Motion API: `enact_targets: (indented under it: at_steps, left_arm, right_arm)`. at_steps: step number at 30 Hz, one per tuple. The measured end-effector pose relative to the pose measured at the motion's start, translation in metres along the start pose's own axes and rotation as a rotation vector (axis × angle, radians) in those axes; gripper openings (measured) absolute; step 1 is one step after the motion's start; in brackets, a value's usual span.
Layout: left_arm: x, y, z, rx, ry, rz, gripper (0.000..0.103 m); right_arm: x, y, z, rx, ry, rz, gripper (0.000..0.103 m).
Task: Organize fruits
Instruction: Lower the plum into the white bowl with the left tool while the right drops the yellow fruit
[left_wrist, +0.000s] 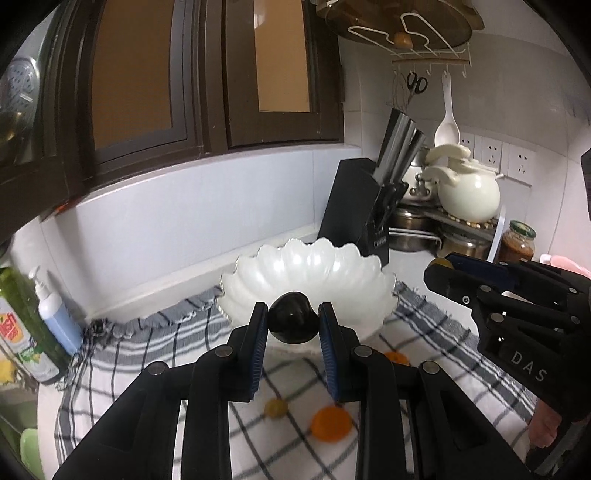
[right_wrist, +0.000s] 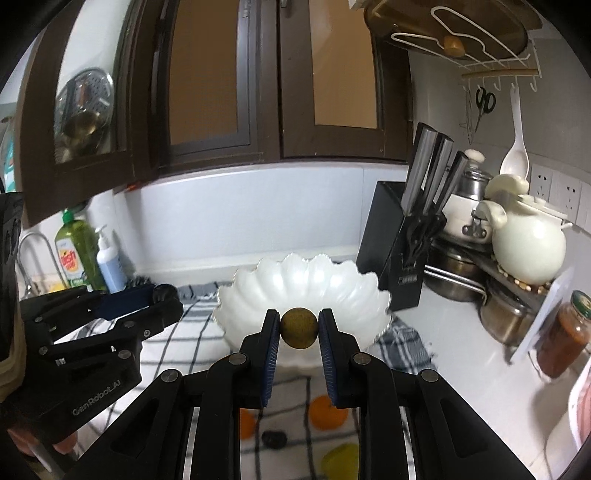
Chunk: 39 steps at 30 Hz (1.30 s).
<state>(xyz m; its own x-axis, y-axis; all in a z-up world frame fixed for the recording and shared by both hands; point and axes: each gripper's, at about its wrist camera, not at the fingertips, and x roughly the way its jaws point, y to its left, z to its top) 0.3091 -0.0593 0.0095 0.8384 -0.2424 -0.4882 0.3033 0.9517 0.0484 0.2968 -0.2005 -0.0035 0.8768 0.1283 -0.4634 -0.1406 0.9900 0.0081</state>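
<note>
The left hand-held gripper (left_wrist: 292, 319) squeezes a round black fruit (left_wrist: 293, 316) between its two blue pads (left_wrist: 258, 350). The right hand-held gripper (right_wrist: 298, 326) squeezes a small brown fruit (right_wrist: 299, 328) the same way. Both fruits are up in the air, just in front of the white bowl (left_wrist: 314, 275). The bowl looks like a shell with a wavy rim. It sits on a checked cloth (left_wrist: 147, 354) on the counter (left_wrist: 410, 266).

The job now seems to be dropping these two fruits into the bowl. To do it well, each fruit should go over the wavy rim first, then down low inside. Only then should the pads let go. A round fruit dropped from high up may bounce or roll out. The two grippers are near each other, so one should probably go first and the other wait, so they do not bump. The rim looks thin, so the fingers should not knock it.

Both grippers point forward at the bowl, side by side, tilted a little down. In the left view the right one comes in from the right side. In the right view the left one comes in from the left side.

More fruit waits on the cloth under the grippers: an orange one (left_wrist: 331, 424), a small yellow-green one (left_wrist: 276, 408), and a small dark one (right_wrist: 274, 438). These are blurry, so I cannot tell what kind they are.

A knife block (left_wrist: 360, 206) stands behind the bowl, close to it.
</note>
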Motion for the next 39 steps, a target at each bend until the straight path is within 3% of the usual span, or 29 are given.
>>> enact_targets:
  at_steps: [7, 16, 27, 39]
  left_arm:
    - [0.029, 0.008, 0.020, -0.007, 0.011, -0.004, 0.028]
    - [0.090, 0.022, 0.037, -0.034, 0.076, -0.001, 0.028]
    - [0.166, 0.035, 0.046, -0.061, 0.187, 0.006, 0.028]
    - [0.234, 0.034, 0.051, -0.056, 0.352, -0.048, 0.028]
  right_arm:
    - [0.034, -0.011, 0.020, 0.011, 0.013, -0.001, 0.023]
    - [0.100, -0.025, 0.034, 0.012, 0.098, 0.019, 0.023]
    - [0.189, -0.043, 0.039, 0.013, 0.259, 0.014, 0.023]
    - [0.254, -0.063, 0.034, 0.075, 0.435, 0.036, 0.023]
